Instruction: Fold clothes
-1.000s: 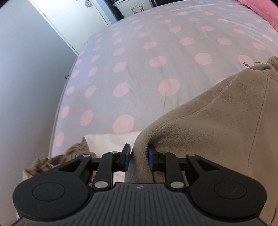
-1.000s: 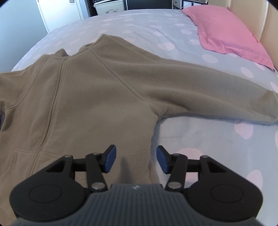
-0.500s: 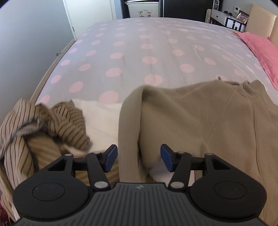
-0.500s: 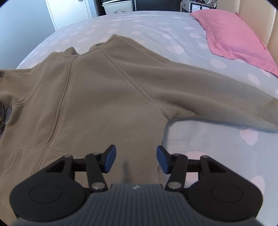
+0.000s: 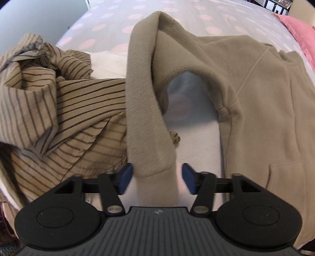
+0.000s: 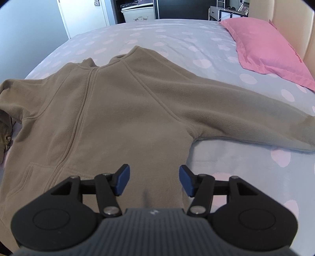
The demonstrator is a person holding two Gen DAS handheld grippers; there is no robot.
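Note:
A tan fleece zip jacket (image 6: 110, 110) lies front up on the dotted bed sheet (image 6: 177, 39). Its right sleeve (image 6: 246, 114) stretches flat toward the pillow. Its left sleeve (image 5: 145, 98) is bent back in a loop, with the cuff lying between the fingers of my left gripper (image 5: 155, 177). The left jaws are open around the cuff and not closed on it. My right gripper (image 6: 154, 180) is open and empty, over the jacket's right side seam near the hem.
A crumpled tan striped garment (image 5: 59, 110) and a white cloth (image 5: 110, 63) lie left of the jacket. A pink pillow (image 6: 269, 49) lies at the far right by the headboard. A white storage box (image 6: 137, 13) stands beyond the bed.
My left gripper opened, releasing the sleeve, and drew back along it to the cuff; the striped garment came into view. My right gripper drew back slightly and stayed open.

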